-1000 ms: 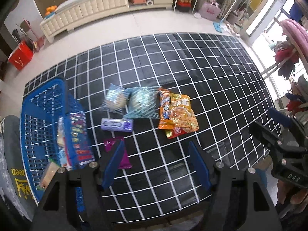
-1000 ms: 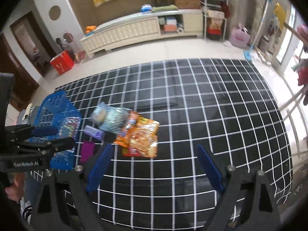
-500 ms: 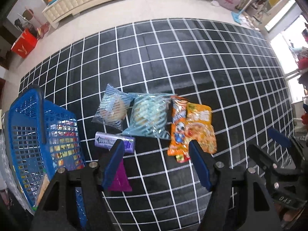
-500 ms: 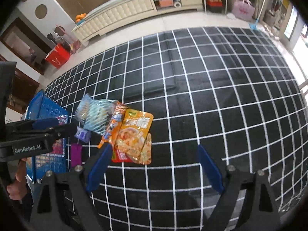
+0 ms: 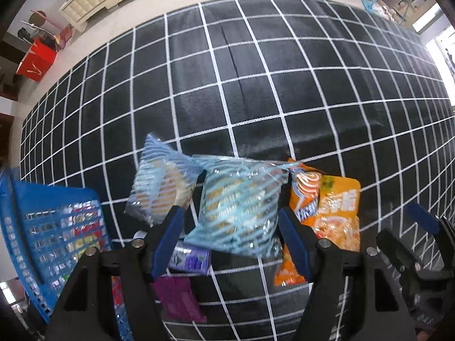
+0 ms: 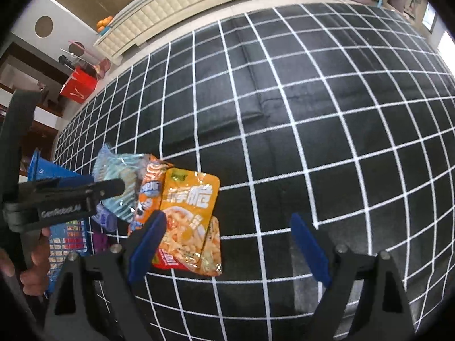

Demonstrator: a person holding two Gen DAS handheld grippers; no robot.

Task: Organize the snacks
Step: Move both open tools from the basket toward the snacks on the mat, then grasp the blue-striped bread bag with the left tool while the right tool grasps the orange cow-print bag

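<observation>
Several snack packs lie on a black grid mat (image 5: 256, 85). My left gripper (image 5: 230, 227) is open, its blue fingers on either side of a clear blue-striped bread bag (image 5: 239, 210). A second striped bag (image 5: 159, 187) lies to its left. An orange pack (image 5: 338, 216) and an orange-white pack (image 5: 305, 196) lie to the right, a purple gum pack (image 5: 190, 260) and a magenta pack (image 5: 176, 298) below. The blue basket (image 5: 42, 227) at left holds snacks. My right gripper (image 6: 227, 233) is open, just right of the orange pack (image 6: 190, 213).
A cream sideboard (image 6: 159, 8) and a red box (image 6: 78, 88) stand on the floor beyond the mat. The left gripper (image 6: 68, 196) and a hand show in the right wrist view, above the basket (image 6: 65, 236).
Both grippers have come down and forward toward the snacks. The left gripper's fingers now straddle the larger striped bag; the right has closed in on the orange pack.
</observation>
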